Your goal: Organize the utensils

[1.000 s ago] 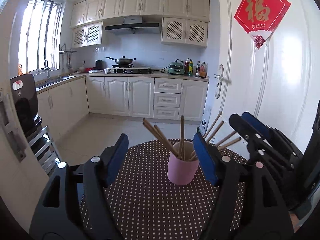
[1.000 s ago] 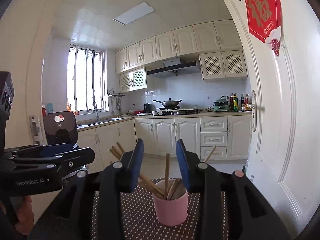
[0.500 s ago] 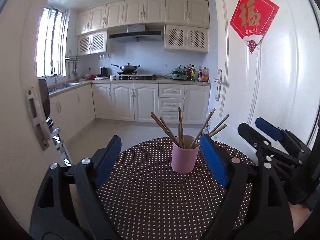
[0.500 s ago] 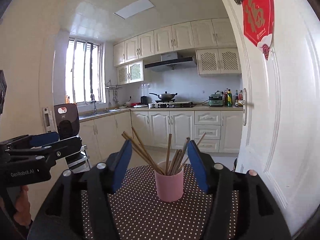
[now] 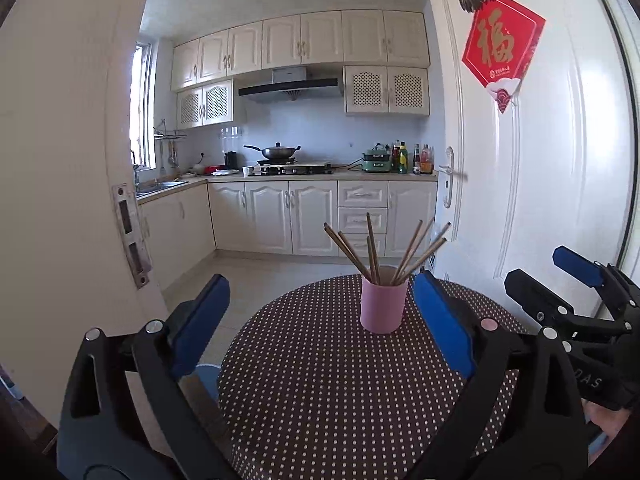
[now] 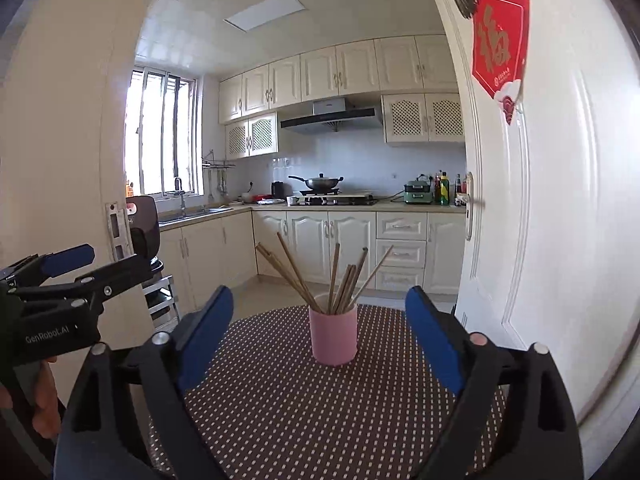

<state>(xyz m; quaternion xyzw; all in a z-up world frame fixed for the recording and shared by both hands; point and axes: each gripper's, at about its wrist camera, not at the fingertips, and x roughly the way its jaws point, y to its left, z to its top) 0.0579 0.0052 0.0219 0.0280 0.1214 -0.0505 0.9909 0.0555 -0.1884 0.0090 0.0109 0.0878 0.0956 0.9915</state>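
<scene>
A pink cup (image 5: 382,305) (image 6: 334,334) stands upright on a round table (image 5: 304,392) (image 6: 280,400) covered in brown polka-dot cloth. Several wooden chopsticks (image 5: 370,252) (image 6: 334,276) stick out of it, fanned apart. My left gripper (image 5: 320,292) (image 6: 110,260) hovers over the near side of the table. Its jaws are opening, with nothing between them. My right gripper (image 6: 319,300) (image 5: 536,266) faces the cup from a short way back. Its jaws are opening too and hold nothing. The cup is beyond both sets of fingertips.
A white door (image 5: 560,160) with a red paper ornament (image 5: 502,46) stands open close on the right. A door frame (image 5: 80,200) lies close on the left. Kitchen cabinets (image 5: 312,216) and the floor lie behind the table. A hand (image 6: 44,400) holds the left gripper.
Both grippers have drawn back from the cup, which now looks smaller and farther off. Both pairs of jaws have spread much wider, the right one most. The cup has stayed in place.
</scene>
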